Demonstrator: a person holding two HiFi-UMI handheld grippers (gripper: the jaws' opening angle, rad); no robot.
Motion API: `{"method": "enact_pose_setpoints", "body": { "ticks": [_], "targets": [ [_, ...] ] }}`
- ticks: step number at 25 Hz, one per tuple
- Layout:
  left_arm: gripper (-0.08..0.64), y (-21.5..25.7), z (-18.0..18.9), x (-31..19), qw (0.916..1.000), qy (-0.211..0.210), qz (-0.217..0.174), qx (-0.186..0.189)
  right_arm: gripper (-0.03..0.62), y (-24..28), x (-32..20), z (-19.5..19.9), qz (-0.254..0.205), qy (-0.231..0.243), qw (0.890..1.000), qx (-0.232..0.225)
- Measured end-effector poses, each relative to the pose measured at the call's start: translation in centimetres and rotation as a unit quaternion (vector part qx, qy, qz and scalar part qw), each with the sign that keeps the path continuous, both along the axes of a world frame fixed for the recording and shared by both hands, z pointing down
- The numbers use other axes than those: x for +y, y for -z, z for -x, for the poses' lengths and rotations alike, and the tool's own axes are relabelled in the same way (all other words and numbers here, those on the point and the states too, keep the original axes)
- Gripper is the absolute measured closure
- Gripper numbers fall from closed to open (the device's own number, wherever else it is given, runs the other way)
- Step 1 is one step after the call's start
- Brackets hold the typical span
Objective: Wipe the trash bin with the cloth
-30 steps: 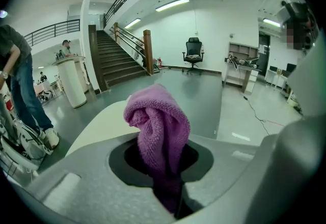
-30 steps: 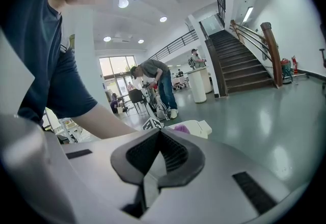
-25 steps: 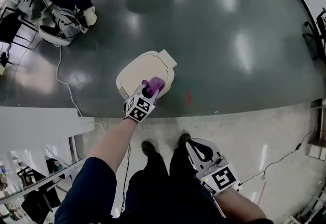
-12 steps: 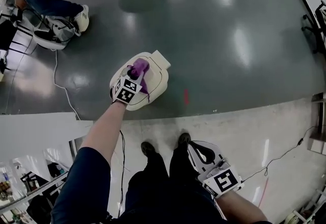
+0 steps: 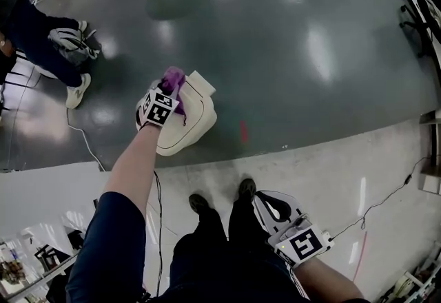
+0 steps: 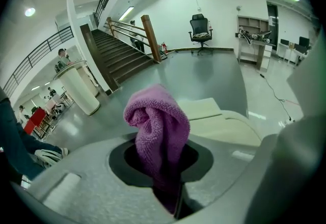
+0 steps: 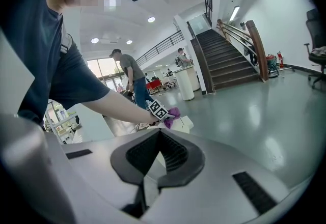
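Stretched farther out, left tool clamps cloth on trash bin; right tool hangs closed.

The cloth is a fuzzy purple-pink. The trash bin is cream, with a thin dark line round its lid. The left claw and right claw are pale grey with black-and-white marker squares. The floor is glossy dark grey far off and pale near.
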State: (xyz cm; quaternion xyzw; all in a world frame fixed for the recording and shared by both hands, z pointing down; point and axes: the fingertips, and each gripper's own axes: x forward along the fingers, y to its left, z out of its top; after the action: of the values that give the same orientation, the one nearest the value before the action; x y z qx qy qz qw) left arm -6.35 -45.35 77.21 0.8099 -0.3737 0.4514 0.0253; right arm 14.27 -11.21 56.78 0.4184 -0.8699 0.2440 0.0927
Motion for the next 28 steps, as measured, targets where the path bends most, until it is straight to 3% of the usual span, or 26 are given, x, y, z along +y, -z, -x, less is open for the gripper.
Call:
{"method": "enact_pose_setpoints", "body": {
  "ticks": [5, 12, 18, 22, 28],
  "targets": [
    [0.492, 0.0, -2.4, 0.6, 0.9999, -0.008, 0.009, 0.003, 0.581, 0.3, 0.2, -1.1, -0.001, -0.007, 1.000, -0.004],
    [0.492, -0.6, -6.7, 5.9, 0.9984, -0.017, 0.029, 0.045, 0.581, 1.8, 0.4, -1.8, -0.021, -0.003, 1.000, -0.006],
    [0.492, -1.7, -12.0, 14.4, 0.9928, -0.086, 0.075, 0.037, 0.581, 3.4, 1.4, -3.7, -0.029, -0.003, 1.000, 0.002],
    [0.492, 0.4, -11.0, 20.2, 0.9865, -0.112, 0.101, 0.064, 0.581, 5.7, 2.2, -0.8, -0.031, 0.000, 0.999, 0.007],
    [0.492, 7.1, -8.3, 25.6, 0.9827, -0.096, 0.080, 0.137, 0.581, 7.6, 1.8, 2.0, -0.058, 0.046, 0.997, 0.005]
  ]
}}
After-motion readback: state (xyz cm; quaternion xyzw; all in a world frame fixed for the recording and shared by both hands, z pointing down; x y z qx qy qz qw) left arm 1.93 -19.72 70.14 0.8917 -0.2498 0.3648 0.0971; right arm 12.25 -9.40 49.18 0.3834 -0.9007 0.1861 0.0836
